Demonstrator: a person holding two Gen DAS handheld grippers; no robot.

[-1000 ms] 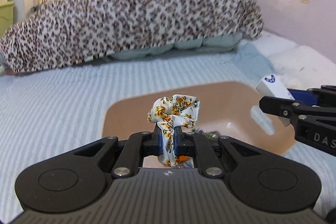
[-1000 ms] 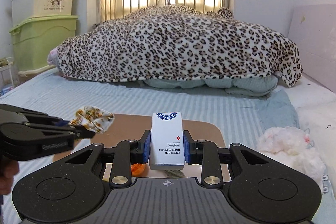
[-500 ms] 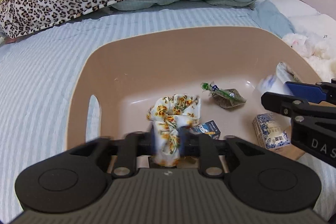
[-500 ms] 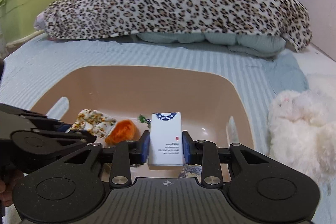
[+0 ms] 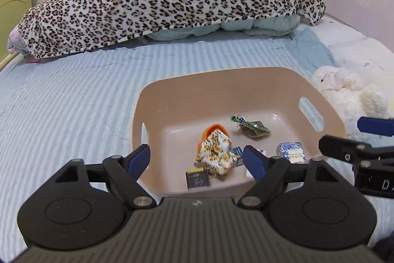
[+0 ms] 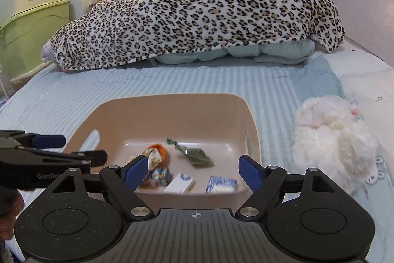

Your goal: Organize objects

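Now both of your grippers hang above the near rim of the tan basket [image 5: 157, 100], and each has its 2 blue-padded fingers spread wide with nothing between them: the left gripper [image 5: 197, 158] and the right gripper [image 6: 193, 170]. Down on the basket floor, the floral scrunchie [image 5: 215, 154] lies against an orange item [image 5: 213, 128], with a green wrapper [image 5: 253, 128] just behind. Near the front wall, the white box [image 6: 179, 185] lies flat beside a blue-patterned packet [image 6: 221, 185]. Right of the basket, a white plush toy [image 6: 332, 137] rests on the striped bedspread [image 5: 73, 100].
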